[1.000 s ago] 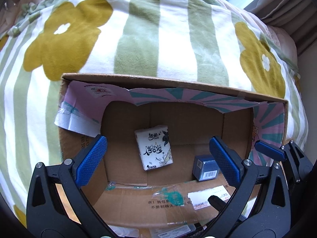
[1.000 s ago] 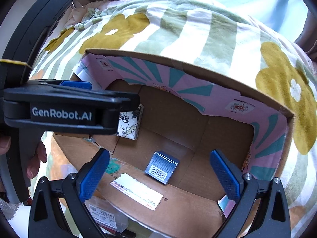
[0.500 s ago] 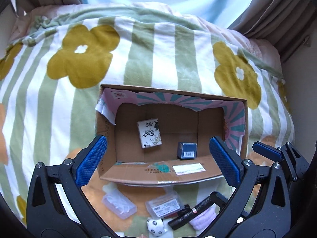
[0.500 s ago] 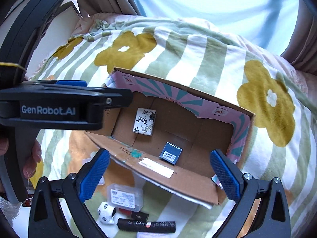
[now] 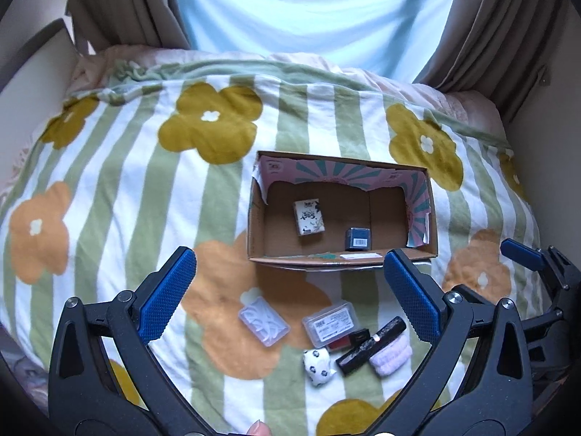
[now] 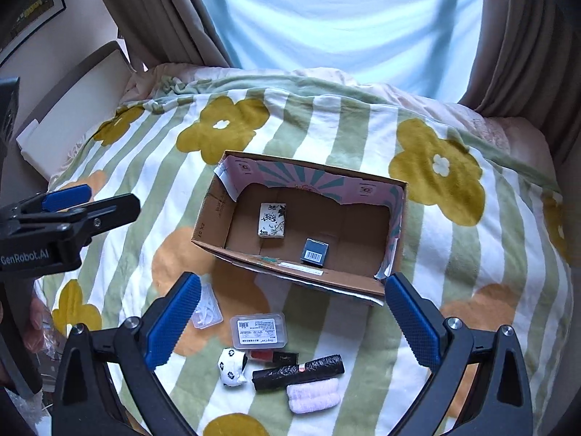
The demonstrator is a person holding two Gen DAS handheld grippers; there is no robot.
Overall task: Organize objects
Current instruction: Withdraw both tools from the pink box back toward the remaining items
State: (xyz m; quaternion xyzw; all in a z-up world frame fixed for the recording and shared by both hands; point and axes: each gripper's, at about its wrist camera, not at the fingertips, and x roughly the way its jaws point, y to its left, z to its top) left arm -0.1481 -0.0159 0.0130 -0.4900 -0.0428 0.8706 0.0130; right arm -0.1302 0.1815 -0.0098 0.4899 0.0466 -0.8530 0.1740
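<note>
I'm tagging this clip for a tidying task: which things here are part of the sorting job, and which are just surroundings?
Part of the job:
cardboard box
tissue pack and small dark box, both in it
floss pick case
clear labelled case
panda toy
red case
black roll
pink cloth

Just surroundings:
floral blanket
curtains
white board
</note>
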